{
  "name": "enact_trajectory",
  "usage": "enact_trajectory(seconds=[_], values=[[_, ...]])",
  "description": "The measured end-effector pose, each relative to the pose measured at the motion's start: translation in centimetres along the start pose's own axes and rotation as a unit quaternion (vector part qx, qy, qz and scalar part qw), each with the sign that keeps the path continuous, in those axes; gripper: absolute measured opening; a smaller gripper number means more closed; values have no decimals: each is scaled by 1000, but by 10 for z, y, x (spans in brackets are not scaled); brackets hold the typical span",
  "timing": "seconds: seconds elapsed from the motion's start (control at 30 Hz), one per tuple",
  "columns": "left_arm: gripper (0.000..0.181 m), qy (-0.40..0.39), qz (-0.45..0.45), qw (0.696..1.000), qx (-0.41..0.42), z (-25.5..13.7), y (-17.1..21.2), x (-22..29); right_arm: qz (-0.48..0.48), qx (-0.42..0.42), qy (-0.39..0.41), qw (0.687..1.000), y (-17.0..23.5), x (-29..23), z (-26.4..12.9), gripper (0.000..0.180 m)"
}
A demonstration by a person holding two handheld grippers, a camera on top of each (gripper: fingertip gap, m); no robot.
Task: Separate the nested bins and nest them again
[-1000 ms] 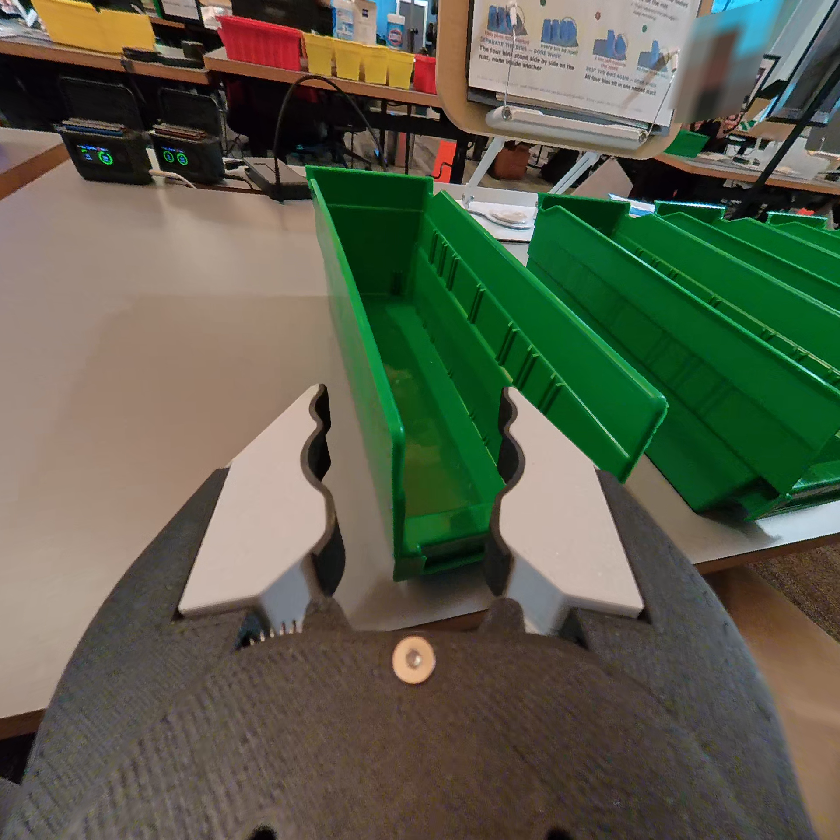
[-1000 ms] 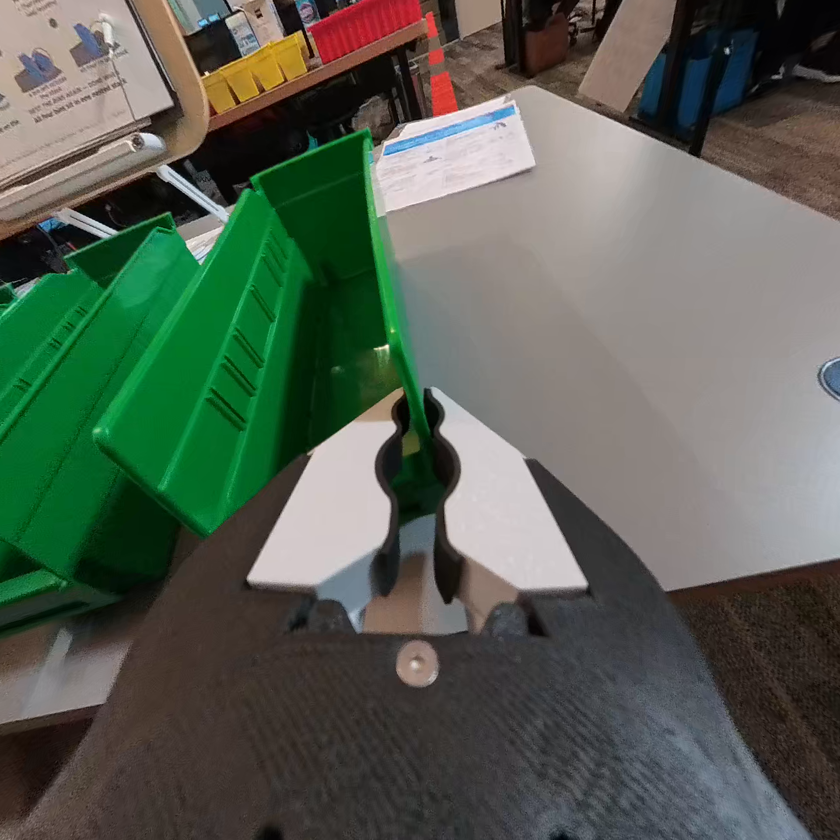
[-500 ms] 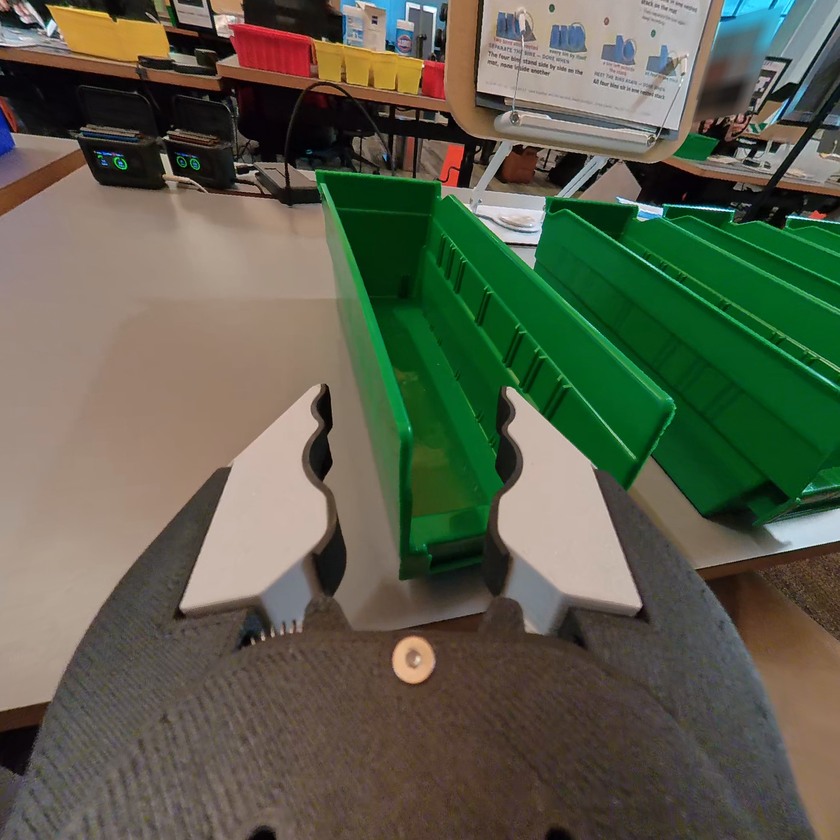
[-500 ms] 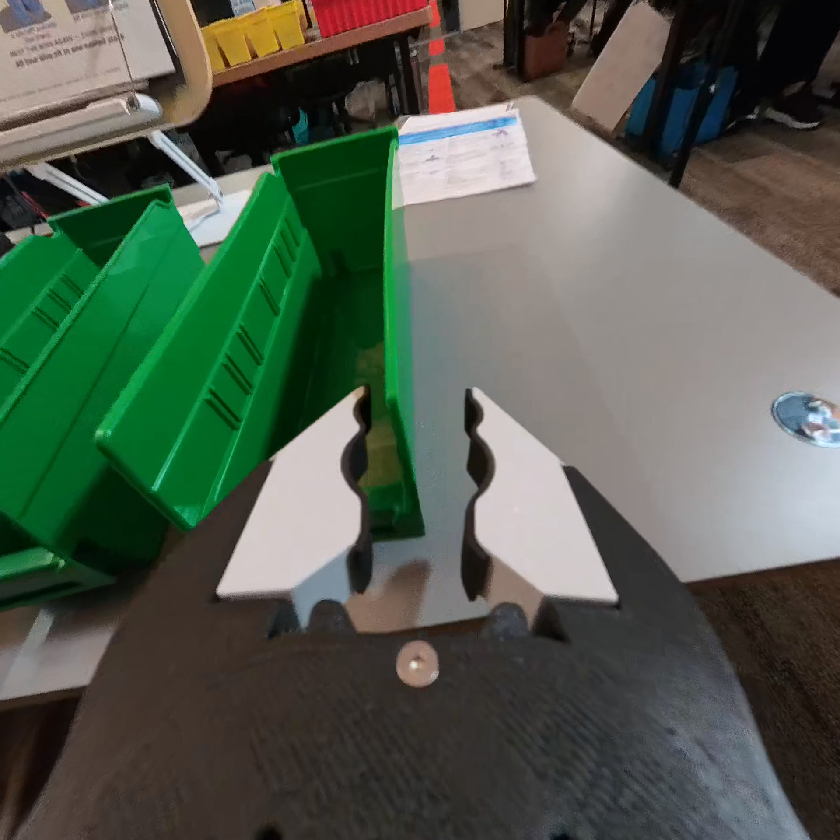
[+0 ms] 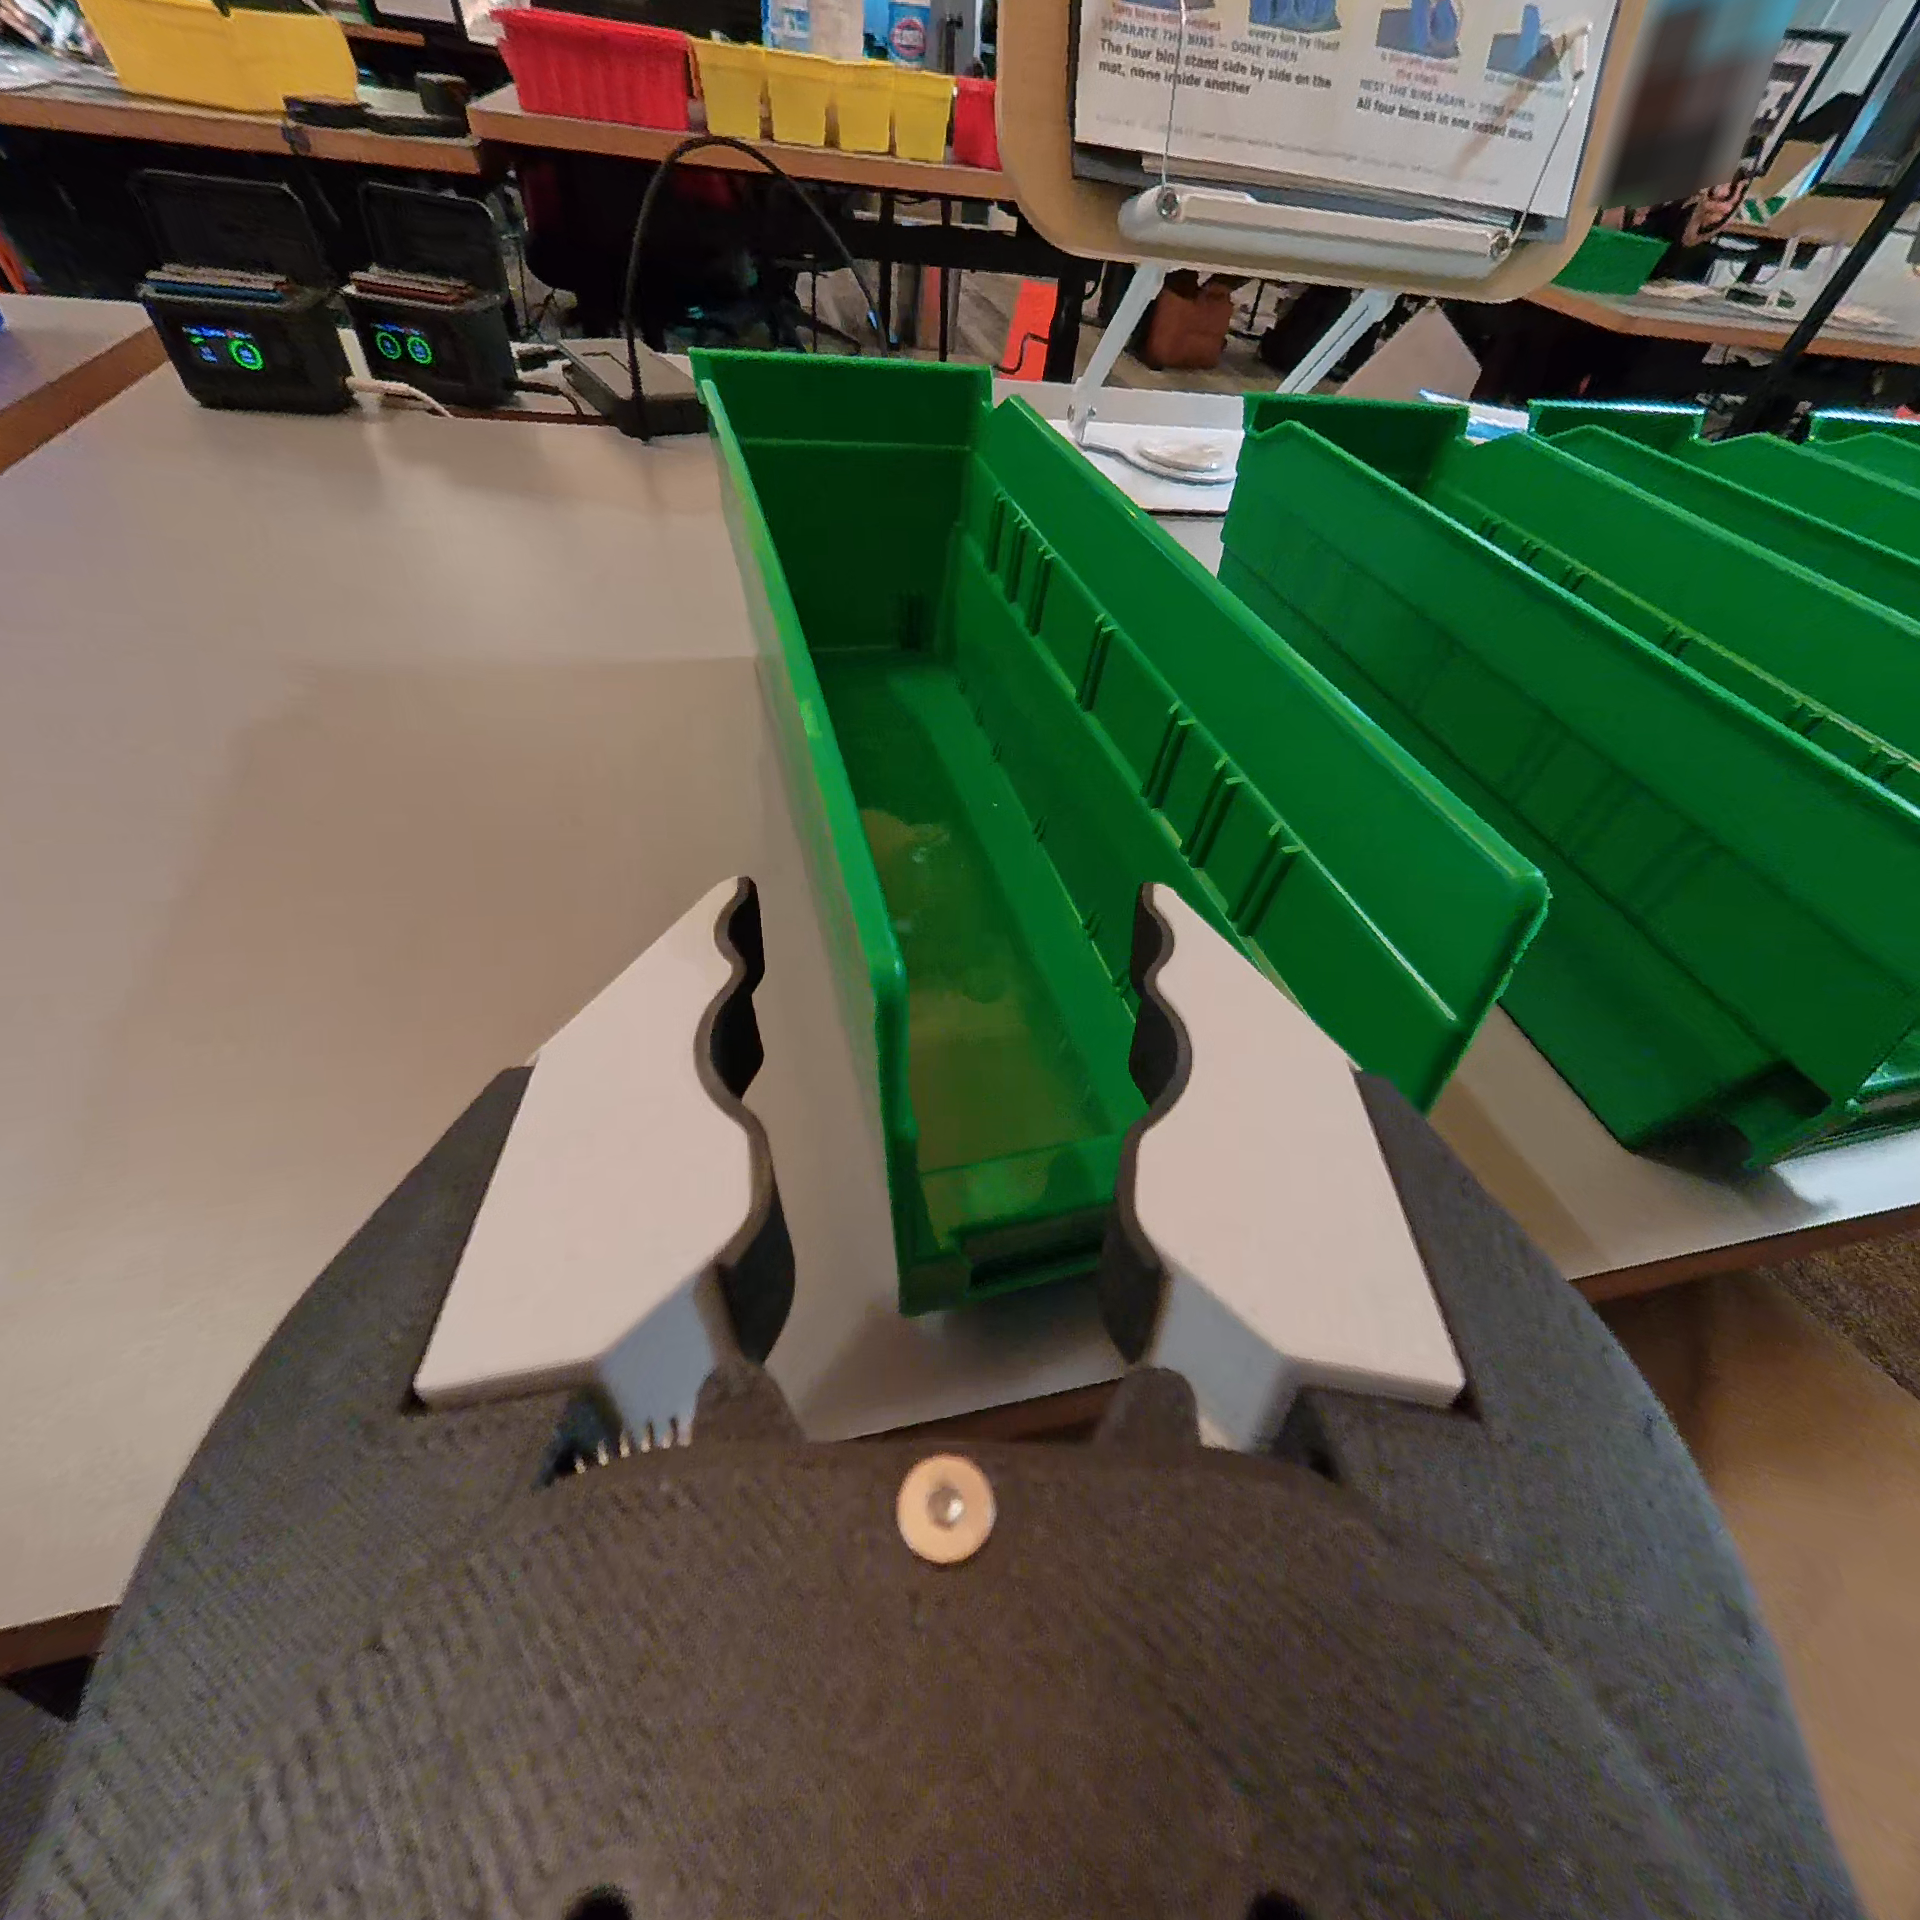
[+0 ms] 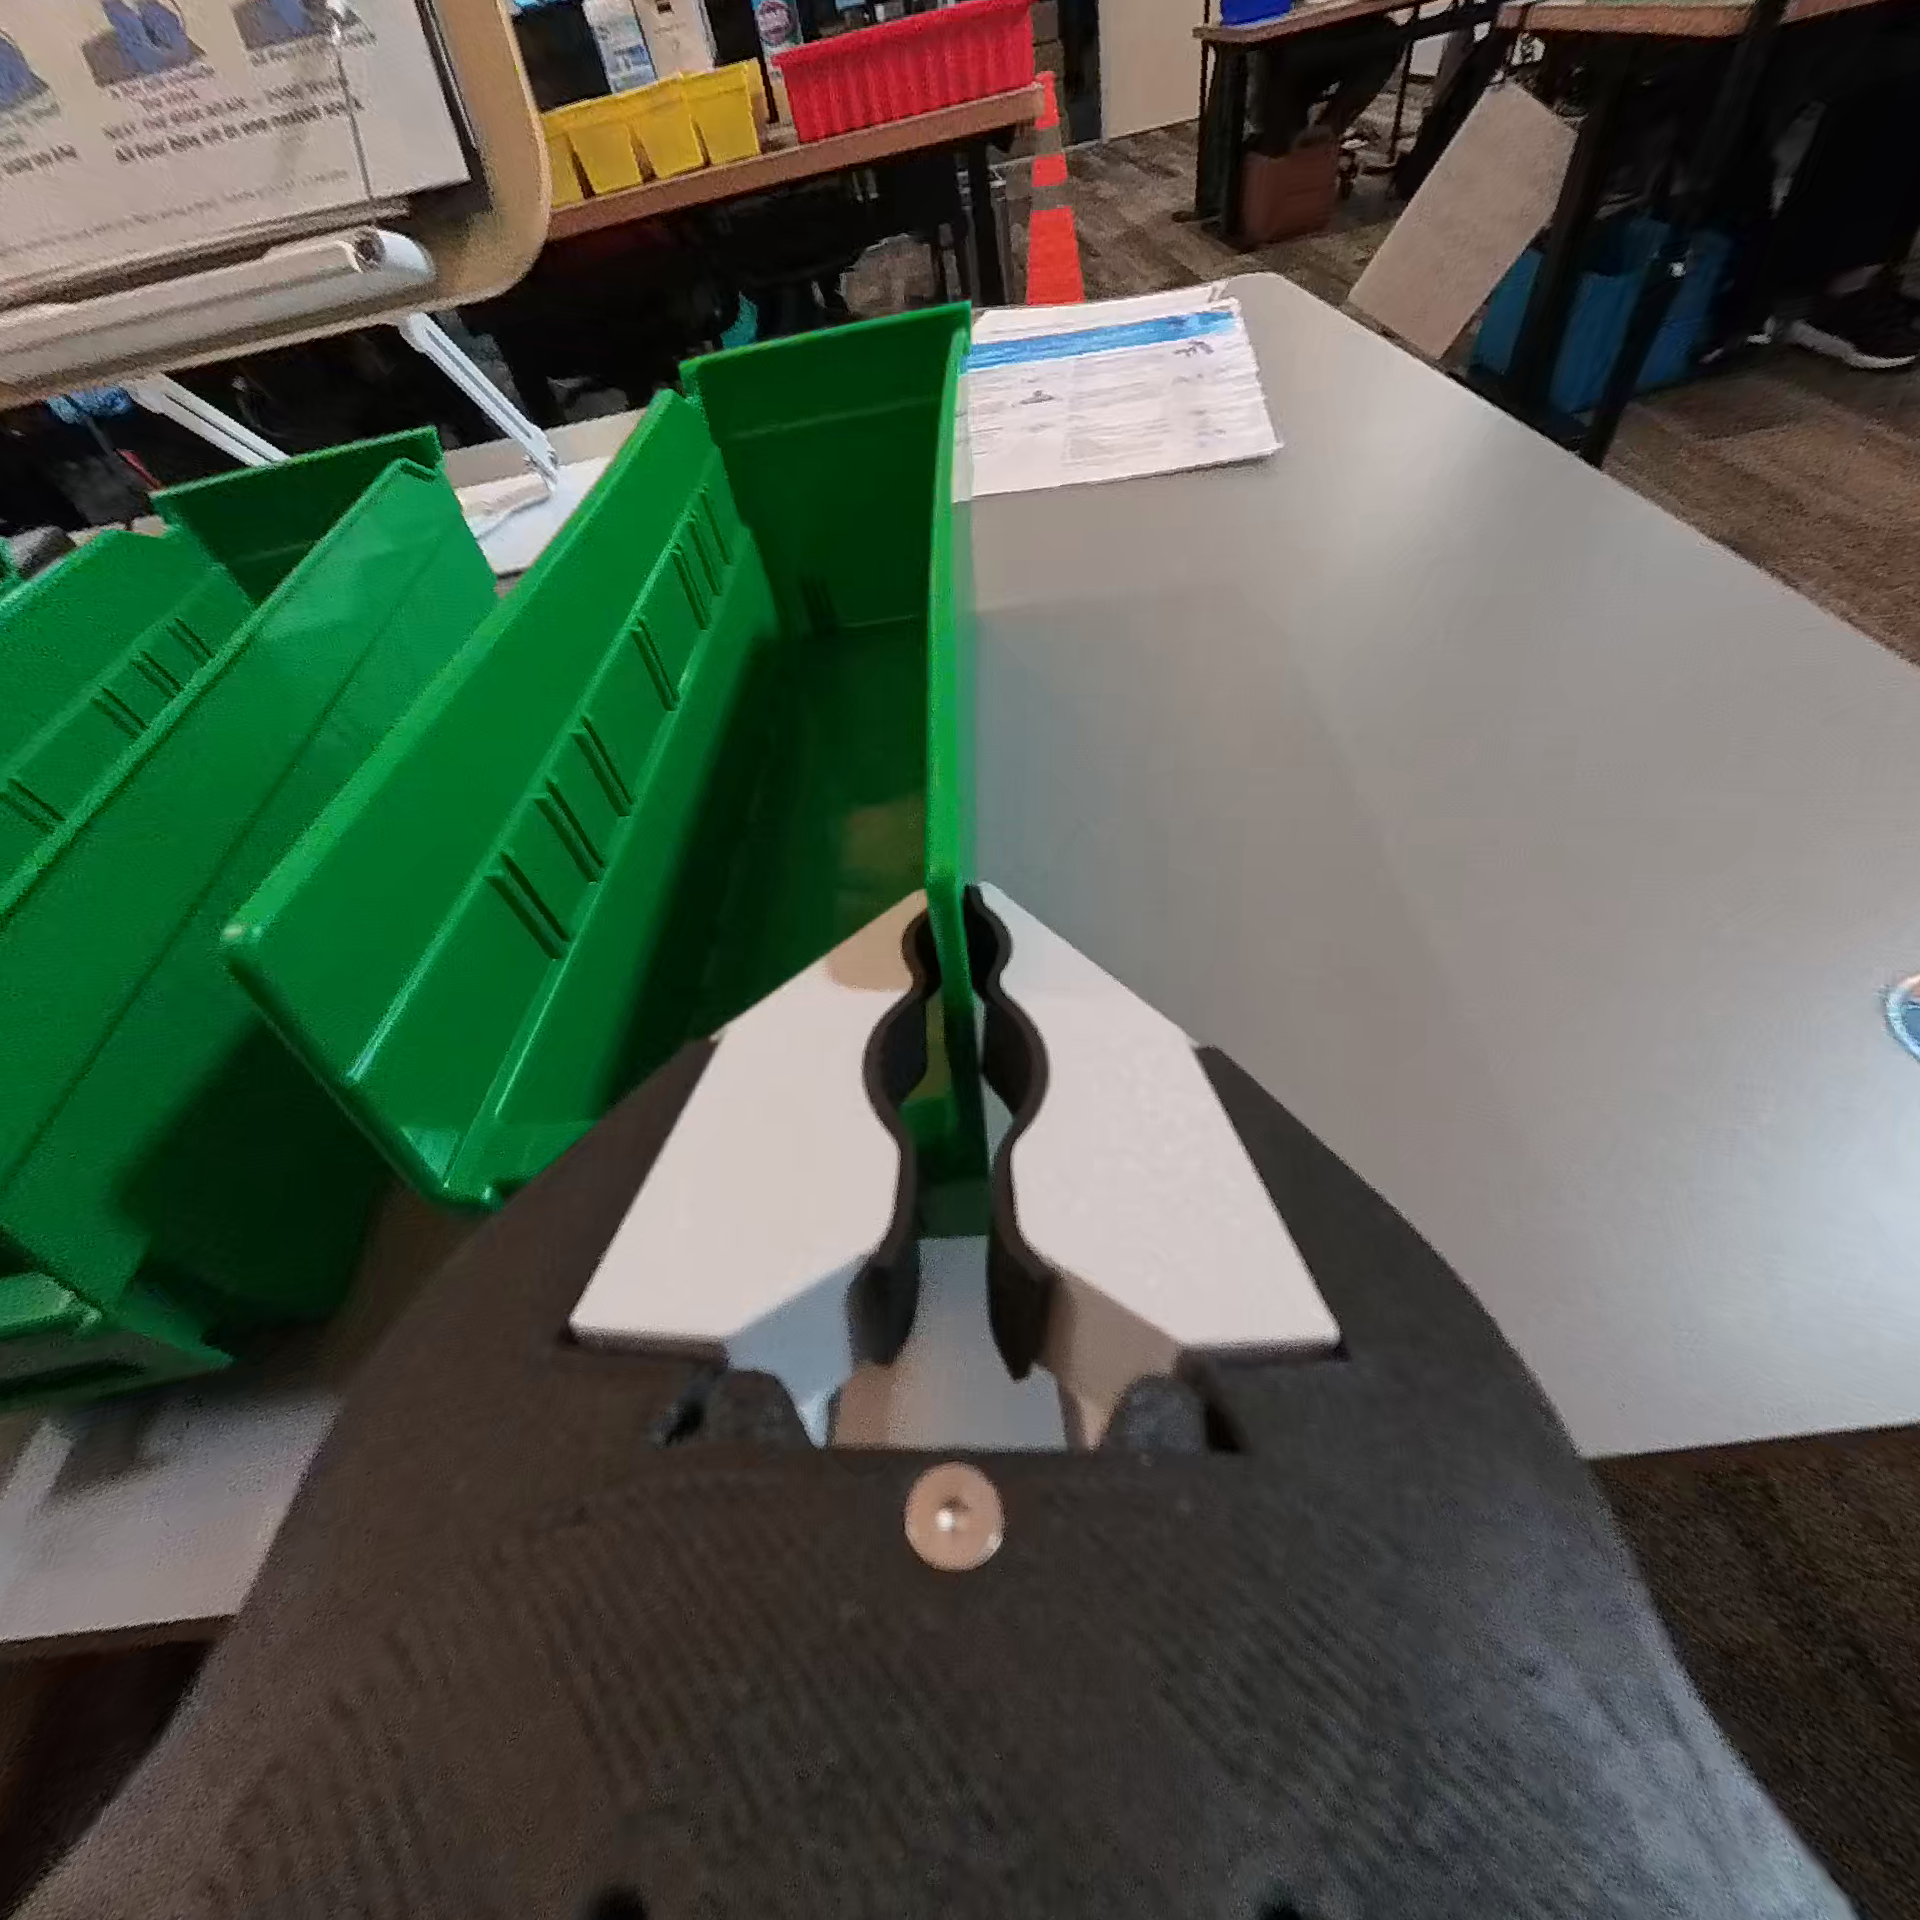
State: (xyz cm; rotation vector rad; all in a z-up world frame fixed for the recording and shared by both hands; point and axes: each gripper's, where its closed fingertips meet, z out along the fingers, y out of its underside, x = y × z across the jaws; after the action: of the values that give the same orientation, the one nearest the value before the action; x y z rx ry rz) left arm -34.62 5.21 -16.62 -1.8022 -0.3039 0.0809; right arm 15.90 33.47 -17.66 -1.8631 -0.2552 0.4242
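Observation:
Several long green bins stand side by side on the grey table [image 5: 364,779]. In the left wrist view my left gripper [image 5: 940,1039] is open and straddles the left wall and near end of the leftmost bin [image 5: 831,540]; its fingers [image 5: 644,1143] do not touch the wall. In the right wrist view my right gripper [image 6: 948,997] is shut on the right wall of the rightmost bin [image 6: 644,831], near its front end. More green bins [image 5: 1558,727] lie between the two; they also show in the right wrist view [image 6: 208,727].
A clipboard stand with an instruction sheet [image 5: 1320,125] stands behind the bins. Two black devices with lit displays [image 5: 239,332] sit at the table's far left. A printed sheet [image 6: 1112,395] lies at the far right. The table's front edge [image 6: 1714,1444] is close below both grippers.
My right gripper opened around the rightmost bin's right wall half a second ago and has now shut on it again. My left gripper stays open over the leftmost bin's near end.

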Motion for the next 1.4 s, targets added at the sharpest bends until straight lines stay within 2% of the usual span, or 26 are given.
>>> enact_trajectory(seconds=[0.03,0.17,0.33,0.43,0.57,0.63,0.73,0.8,0.9,1.0,1.07,1.1,1.13,1.17,1.2,1.33,1.4], values=[[70,-2,1,1000,2,-1,-1,-1,-4,1,6,1000,-1,1,-1,1],[66,-18,4,1000,23,-5,-9,-6,41,23,24,999,-12,12,-9,3],[50,-64,31,990,119,-24,-42,-16,94,104,49,989,-44,27,-32,3],[48,-81,30,981,173,-38,-60,-16,78,165,40,982,-72,13,-53,3],[43,-65,23,968,241,-62,-84,11,39,205,-14,978,-95,-51,-76,1],[38,-25,34,965,260,-69,-92,44,35,208,-55,976,-100,-94,-85,0],[39,55,49,968,241,-71,-87,109,8,195,-114,974,-97,-163,-95,1],[45,115,52,968,219,-76,-78,154,-3,187,-153,970,-89,-208,-103,1],[64,184,53,963,188,-86,-61,210,-31,182,-202,962,-69,-271,-118,1],[82,215,26,964,153,-91,-48,232,-104,195,-207,953,-47,-318,-134,1],[87,210,0,968,138,-90,-44,230,-164,221,-192,942,-35,-338,-143,1],[86,202,-12,970,135,-88,-44,224,-188,233,-187,936,-30,-347,-147,1],[75,184,-27,973,135,-85,-44,214,-204,243,-186,930,-27,-355,-152,1],[51,151,-47,978,134,-80,-43,197,-214,253,-187,925,-25,-361,-156,2],[36,143,-58,978,138,-78,-43,186,-224,263,-189,919,-24,-366,-160,2],[12,138,-84,979,124,-70,-40,163,-273,284,-214,894,-16,-389,-174,14],[0,135,-137,975,115,-64,-42,145,-290,279,-248,881,-3,-403,-180,24]])
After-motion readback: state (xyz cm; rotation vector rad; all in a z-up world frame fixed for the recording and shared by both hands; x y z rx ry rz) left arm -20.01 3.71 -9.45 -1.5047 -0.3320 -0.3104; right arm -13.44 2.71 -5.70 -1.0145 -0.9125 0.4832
